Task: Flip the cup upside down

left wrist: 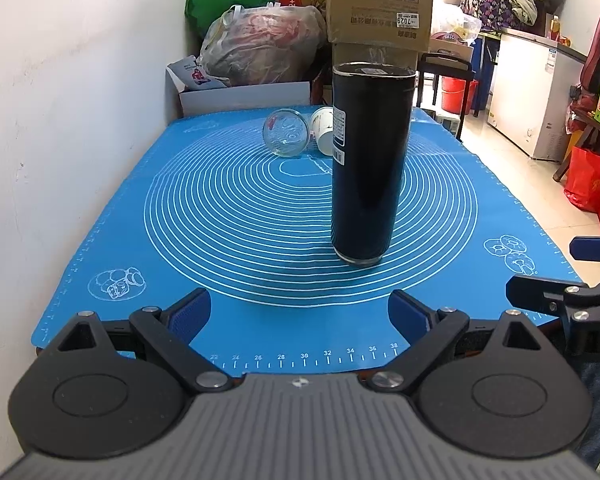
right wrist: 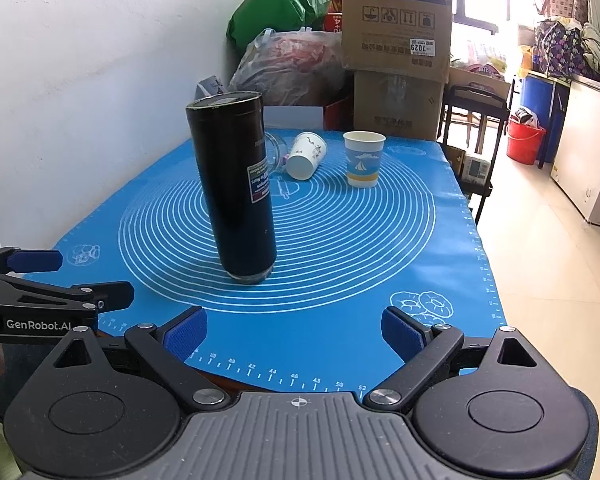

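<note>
A tall black tumbler [left wrist: 370,160] stands on the blue mat [left wrist: 220,216], its label upside down; it also shows in the right wrist view [right wrist: 234,188]. A blue-and-white paper cup [right wrist: 363,159] stands upright, mouth up, further back. A white paper cup [right wrist: 305,155] lies on its side, also in the left wrist view [left wrist: 324,130]. A clear glass [left wrist: 286,132] lies on its side beside it. My left gripper [left wrist: 300,316] is open and empty at the mat's near edge. My right gripper [right wrist: 294,330] is open and empty, also at the near edge.
A white wall [left wrist: 60,100] runs along the left. Cardboard boxes [right wrist: 396,40] and plastic bags [right wrist: 288,60] are stacked behind the table. A red bucket [right wrist: 524,140] and a white freezer [left wrist: 528,92] stand on the floor to the right.
</note>
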`<state>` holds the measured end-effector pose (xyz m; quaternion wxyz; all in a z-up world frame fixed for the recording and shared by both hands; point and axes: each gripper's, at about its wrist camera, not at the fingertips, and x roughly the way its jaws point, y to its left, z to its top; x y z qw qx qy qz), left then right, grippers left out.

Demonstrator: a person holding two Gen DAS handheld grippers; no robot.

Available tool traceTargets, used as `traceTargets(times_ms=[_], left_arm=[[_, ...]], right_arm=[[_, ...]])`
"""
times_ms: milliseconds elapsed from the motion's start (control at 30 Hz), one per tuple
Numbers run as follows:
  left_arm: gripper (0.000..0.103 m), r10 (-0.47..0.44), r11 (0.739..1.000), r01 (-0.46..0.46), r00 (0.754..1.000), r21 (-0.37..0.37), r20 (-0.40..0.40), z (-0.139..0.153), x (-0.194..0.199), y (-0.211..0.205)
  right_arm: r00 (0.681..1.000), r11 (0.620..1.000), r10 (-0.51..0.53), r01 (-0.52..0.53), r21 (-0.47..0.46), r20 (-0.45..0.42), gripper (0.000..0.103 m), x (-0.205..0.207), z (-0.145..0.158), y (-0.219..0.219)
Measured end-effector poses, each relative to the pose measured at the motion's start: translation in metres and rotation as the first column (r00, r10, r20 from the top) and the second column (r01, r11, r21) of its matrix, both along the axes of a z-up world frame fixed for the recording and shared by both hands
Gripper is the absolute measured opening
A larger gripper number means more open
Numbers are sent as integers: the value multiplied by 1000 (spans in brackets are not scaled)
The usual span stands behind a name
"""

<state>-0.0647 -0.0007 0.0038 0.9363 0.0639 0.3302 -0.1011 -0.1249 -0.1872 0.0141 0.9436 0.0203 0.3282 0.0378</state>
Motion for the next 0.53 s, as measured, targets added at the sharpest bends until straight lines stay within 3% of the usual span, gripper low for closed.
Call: traceTargets(times_ms=[533], left_arm=[[95, -8, 1000, 8, 1000, 3, 22, 5, -7, 0]], right_arm=[[1000, 1000, 4, -4, 4, 11, 95, -5, 2, 0]])
